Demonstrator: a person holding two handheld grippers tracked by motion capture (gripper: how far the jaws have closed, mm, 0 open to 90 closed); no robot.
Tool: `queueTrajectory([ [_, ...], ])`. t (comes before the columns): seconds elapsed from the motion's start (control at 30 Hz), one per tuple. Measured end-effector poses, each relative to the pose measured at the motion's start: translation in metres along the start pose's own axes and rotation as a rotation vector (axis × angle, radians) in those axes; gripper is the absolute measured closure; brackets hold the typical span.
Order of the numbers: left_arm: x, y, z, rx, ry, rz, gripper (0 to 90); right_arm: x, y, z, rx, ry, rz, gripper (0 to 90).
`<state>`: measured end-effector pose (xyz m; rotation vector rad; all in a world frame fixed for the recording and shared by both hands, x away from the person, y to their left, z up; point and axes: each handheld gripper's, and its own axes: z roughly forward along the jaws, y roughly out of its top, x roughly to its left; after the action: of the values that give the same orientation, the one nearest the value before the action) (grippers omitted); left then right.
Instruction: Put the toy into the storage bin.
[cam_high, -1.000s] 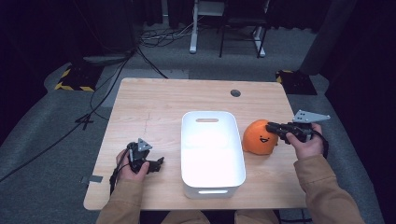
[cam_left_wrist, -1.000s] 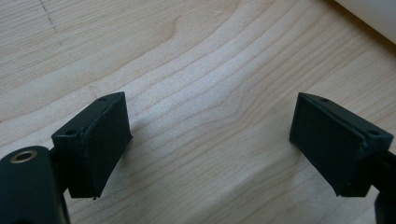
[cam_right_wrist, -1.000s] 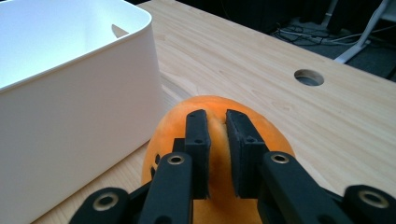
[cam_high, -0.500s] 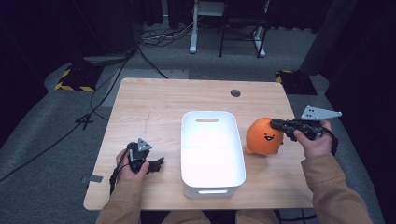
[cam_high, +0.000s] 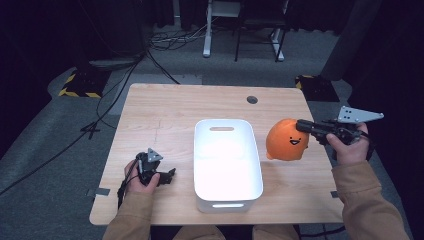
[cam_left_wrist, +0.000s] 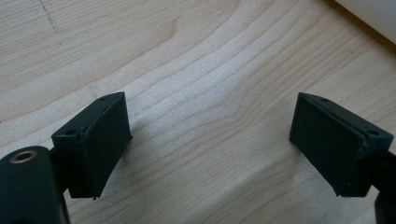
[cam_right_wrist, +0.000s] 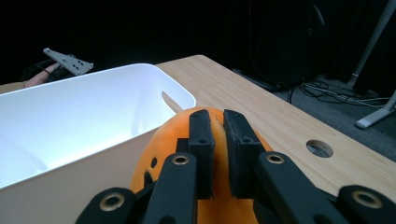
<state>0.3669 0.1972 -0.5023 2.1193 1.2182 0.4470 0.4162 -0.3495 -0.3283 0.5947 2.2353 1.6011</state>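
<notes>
High view: the orange plush toy (cam_high: 287, 140) is pinched at its top by the right gripper (cam_high: 303, 125), just beside the white bin (cam_high: 227, 187); beyond the bin, the left gripper (cam_high: 167, 176) is held wide apart, gripping nothing, over the table (cam_high: 165, 110).

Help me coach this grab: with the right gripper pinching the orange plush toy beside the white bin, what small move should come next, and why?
Probably carry the round orange plush toy leftward over the white plastic bin's rim. The right gripper is shut on the toy's top, the toy looks lifted beside the bin, and the bin looks empty. The left gripper rests open on the wooden table.
</notes>
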Motion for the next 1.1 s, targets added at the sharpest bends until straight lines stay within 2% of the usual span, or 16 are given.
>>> queueTrajectory([
  [0.27,0.000,0.000,0.000,0.000,0.000,0.000,12.8,0.003,0.011,-0.006,-0.003,-0.027,-0.002,82.4],
  [0.5,0.000,0.000,0.000,0.000,0.000,0.000,12.8,0.007,0.024,-0.011,-0.028,-0.042,-0.020,82.4],
  [0.97,0.000,0.000,0.000,0.000,-0.001,0.000,12.8,0.031,0.056,-0.011,-0.064,-0.020,-0.070,82.4],
  [1.1,0.000,0.000,0.000,0.000,0.000,0.000,12.8,0.043,0.069,-0.008,-0.084,0.010,-0.091,82.4],
])
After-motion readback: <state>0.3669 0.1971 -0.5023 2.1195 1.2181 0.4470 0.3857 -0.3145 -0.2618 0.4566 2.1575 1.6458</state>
